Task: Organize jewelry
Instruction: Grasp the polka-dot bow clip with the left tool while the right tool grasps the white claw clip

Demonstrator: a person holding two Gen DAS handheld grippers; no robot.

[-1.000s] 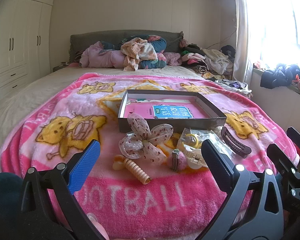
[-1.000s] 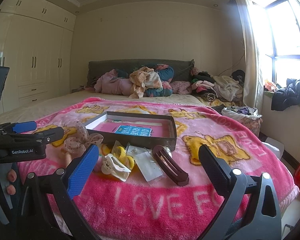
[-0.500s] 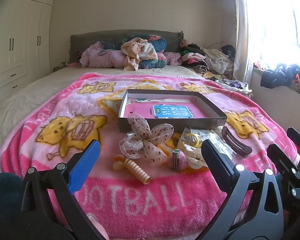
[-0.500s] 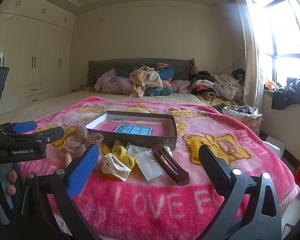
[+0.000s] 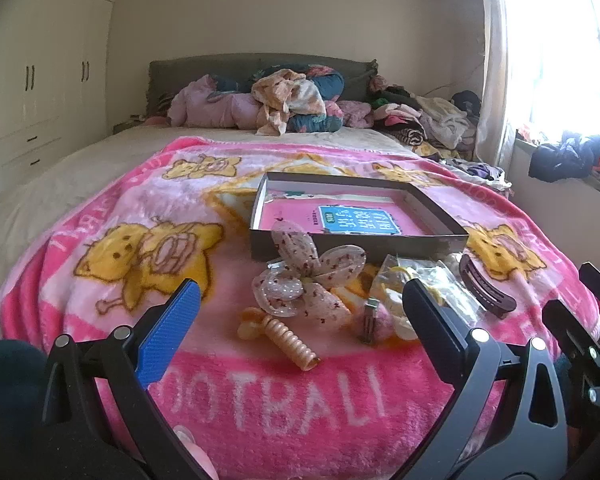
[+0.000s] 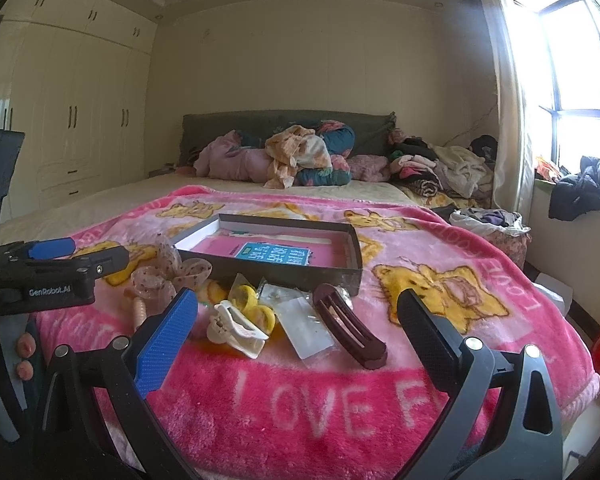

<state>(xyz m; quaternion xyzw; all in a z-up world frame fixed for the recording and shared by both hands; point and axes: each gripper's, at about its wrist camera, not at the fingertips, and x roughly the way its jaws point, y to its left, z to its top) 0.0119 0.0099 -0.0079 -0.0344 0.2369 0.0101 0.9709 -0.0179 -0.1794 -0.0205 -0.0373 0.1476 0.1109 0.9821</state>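
Note:
A shallow dark box [image 5: 356,246] [image 6: 276,274] with a pink floor and a blue card lies on the pink blanket. In front of it lie a sheer spotted bow [image 5: 304,284] [image 6: 168,276], a peach spiral clip [image 5: 288,338], a cream claw clip [image 6: 236,328], yellow pieces in clear bags [image 6: 256,304] [image 5: 416,276] and a dark brown barrette [image 5: 486,290] [image 6: 350,326]. My left gripper [image 5: 300,324] hovers open just short of the bow and spiral clip. My right gripper [image 6: 296,332] hovers open just short of the claw clip and barrette. Both hold nothing.
The pink cartoon blanket [image 6: 440,280] covers the near end of a bed. Heaped clothes [image 6: 300,156] lie by the headboard. White wardrobes [image 6: 72,120] stand at the left and a bright window [image 6: 572,80] at the right. A person's fingertips [image 6: 24,356] show at the left.

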